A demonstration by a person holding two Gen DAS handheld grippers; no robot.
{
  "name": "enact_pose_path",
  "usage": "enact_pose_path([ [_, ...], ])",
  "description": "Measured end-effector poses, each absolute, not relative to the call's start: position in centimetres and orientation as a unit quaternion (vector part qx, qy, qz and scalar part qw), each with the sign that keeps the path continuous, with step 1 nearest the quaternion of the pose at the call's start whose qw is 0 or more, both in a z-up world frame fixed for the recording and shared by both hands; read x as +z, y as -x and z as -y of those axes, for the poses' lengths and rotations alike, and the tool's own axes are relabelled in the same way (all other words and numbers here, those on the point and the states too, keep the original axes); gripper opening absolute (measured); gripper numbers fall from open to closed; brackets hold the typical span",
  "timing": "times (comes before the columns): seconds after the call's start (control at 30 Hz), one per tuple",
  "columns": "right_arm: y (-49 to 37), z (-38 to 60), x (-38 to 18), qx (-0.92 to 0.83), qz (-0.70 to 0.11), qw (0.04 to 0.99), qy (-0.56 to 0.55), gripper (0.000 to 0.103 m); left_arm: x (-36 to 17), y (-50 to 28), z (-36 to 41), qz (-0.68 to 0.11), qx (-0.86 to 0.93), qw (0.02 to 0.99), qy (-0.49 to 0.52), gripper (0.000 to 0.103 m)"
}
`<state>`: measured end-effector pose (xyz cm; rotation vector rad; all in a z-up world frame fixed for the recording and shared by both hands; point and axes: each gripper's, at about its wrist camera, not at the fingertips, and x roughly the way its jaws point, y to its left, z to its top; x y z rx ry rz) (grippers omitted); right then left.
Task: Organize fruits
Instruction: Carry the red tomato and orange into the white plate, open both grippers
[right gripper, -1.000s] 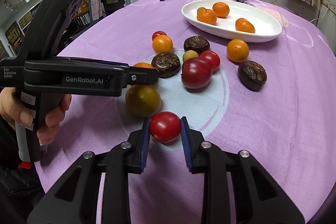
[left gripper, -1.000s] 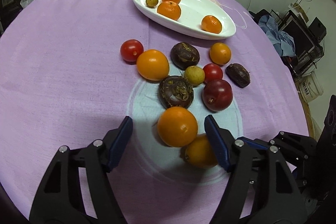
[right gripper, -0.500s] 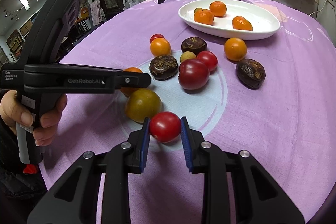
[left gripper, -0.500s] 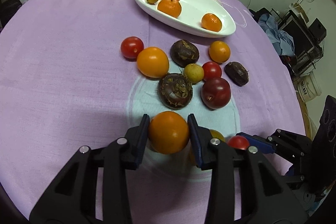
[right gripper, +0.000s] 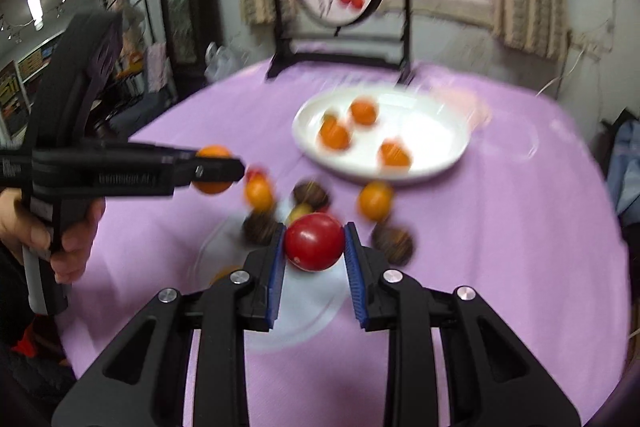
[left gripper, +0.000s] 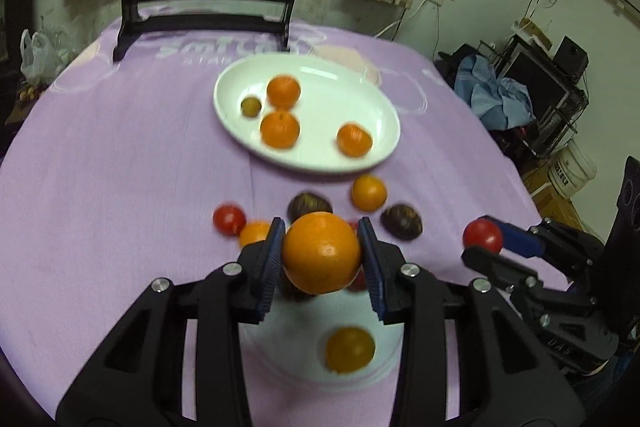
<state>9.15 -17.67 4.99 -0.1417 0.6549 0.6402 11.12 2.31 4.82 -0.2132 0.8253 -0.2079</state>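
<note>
My left gripper (left gripper: 322, 251) is shut on a large orange (left gripper: 321, 251) and holds it above the purple cloth. My right gripper (right gripper: 314, 245) is shut on a red tomato (right gripper: 314, 242), also lifted; it shows in the left wrist view (left gripper: 483, 235) at the right. The left gripper with the orange shows in the right wrist view (right gripper: 214, 169) at the left. A white oval plate (left gripper: 344, 83) lies ahead with three small oranges and a small greenish fruit (left gripper: 251, 106). Loose fruits lie between me and the plate.
A yellow-orange fruit (left gripper: 350, 349) lies on the cloth below the left gripper. Dark passion fruits (left gripper: 401, 221), a small orange (left gripper: 369, 191) and a tomato (left gripper: 229, 220) lie near the plate. A framed round ornament stand (left gripper: 216, 11) rises behind it.
Both grippers have lifted their fruits off the cloth and tilted up toward the plate. The view is blurred by motion.
</note>
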Motion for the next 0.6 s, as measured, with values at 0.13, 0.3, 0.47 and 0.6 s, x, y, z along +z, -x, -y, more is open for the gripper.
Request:
enact_pose_path([
  [0.13, -13.2, 18.0, 5.8, 0.292, -0.301, 0.907, 0.038, 0.029, 6.2, -14.9, -2.6, -0.383, -0.096, 0.912, 0.112, 0.038],
  [0.3, -19.7, 17.4, 4.4, 0.261, -0.332, 0.906, -0.002, 0.029, 5.9, -20.5, -3.1, -0.377, -0.060, 0.919, 0.099, 0.038],
  [0.47, -24.7, 16.6, 2.2, 0.241, -0.372, 0.896, -0.014, 0.029, 3.3, -25.3, -3.8, -0.406, -0.029, 0.909, 0.090, 0.038],
  [0.6, -27.1, 16.2, 0.7, 0.229, -0.389, 0.892, -0.020, 0.030, 1.6, -27.4, -4.6, -0.413, -0.011, 0.906, 0.088, 0.038],
])
